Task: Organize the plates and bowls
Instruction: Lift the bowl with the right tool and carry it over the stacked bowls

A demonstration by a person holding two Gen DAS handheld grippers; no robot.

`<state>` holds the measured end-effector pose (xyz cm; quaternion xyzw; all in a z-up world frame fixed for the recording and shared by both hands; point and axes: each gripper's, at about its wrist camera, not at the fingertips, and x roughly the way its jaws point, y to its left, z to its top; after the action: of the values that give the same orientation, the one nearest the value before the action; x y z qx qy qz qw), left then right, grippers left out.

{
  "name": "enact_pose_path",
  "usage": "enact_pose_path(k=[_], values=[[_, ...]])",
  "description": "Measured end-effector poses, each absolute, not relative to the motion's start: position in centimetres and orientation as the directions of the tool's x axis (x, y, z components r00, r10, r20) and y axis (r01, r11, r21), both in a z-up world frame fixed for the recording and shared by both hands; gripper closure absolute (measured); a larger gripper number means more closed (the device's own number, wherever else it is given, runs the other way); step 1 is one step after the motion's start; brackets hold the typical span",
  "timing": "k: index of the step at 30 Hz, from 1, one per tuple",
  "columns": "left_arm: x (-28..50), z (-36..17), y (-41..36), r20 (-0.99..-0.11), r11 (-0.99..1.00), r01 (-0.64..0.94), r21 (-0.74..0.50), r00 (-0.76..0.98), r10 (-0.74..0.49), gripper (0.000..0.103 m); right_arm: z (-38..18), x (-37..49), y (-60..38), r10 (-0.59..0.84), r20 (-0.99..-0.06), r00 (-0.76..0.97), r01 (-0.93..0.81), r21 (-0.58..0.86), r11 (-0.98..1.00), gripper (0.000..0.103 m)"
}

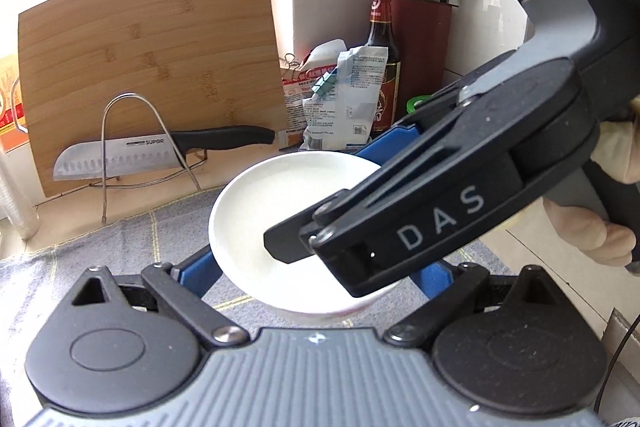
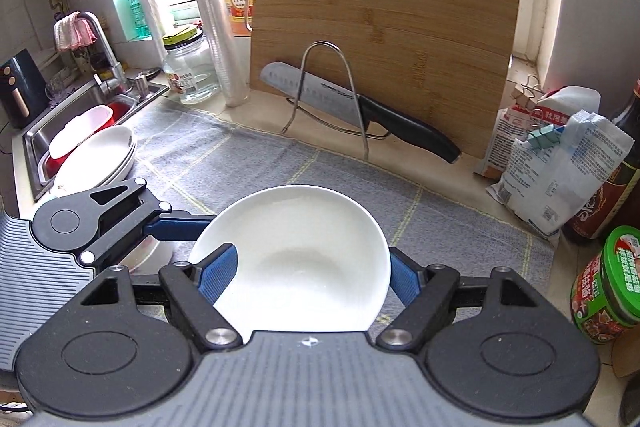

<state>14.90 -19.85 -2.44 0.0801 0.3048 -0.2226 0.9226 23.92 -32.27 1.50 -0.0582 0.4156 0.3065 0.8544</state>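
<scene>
Glazed white ceramic bowl (image 2: 304,259), round and shallow with a smooth shiny inside, sits between two handheld tools above a grey checked cloth (image 2: 248,163) spread on the kitchen counter (image 2: 452,187). The bowl appears lifted clear of the cloth, though the contact underneath is hidden.

The right tool (image 2: 306,275) is clenched on the bowl: one blue ribbed pad lies inside the rim on the near left, the other presses the outer wall on the right. The left tool (image 1: 316,267) reaches in from the other side, its blue fingers flanking the bowl's sides; whether its pads actually press the wall cannot be told, because the right tool's black body crosses in front of them in the left wrist view.

Such a bowl is judged stiff, moderately heavy for its size, brittle if dropped or knocked, and slippery where glazed. The rim and upper wall offer the surest hold, with one pad inside and one outside, or a squeeze across the widest part. A tilt could let it slide out.

Farther left, a stack of white shallow plates (image 2: 100,159) rests beside the steel sink (image 2: 36,147). A bamboo cutting board (image 2: 384,39) leans at the back with a black-handled kitchen knife (image 2: 360,111) in a wire rack (image 2: 332,95).
</scene>
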Motion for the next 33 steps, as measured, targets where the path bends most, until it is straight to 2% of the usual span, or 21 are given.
enact_pose_path(k=[19, 33], values=[[11.3, -1.0, -7.1, -0.581, 0.91, 0.414, 0.025, 0.747, -0.324, 0.006, 3.4, 20.7, -19.1, 0.497, -0.732, 0.466, -0.627, 0.123, 0.769, 0.019], [10.8, -0.6, -2.3, -0.6, 0.935, 0.354, -0.013, 0.745, -0.291, 0.006, 2.4, 20.6, -13.1, 0.511, -0.752, 0.416, -0.671, 0.126, 0.731, 0.019]])
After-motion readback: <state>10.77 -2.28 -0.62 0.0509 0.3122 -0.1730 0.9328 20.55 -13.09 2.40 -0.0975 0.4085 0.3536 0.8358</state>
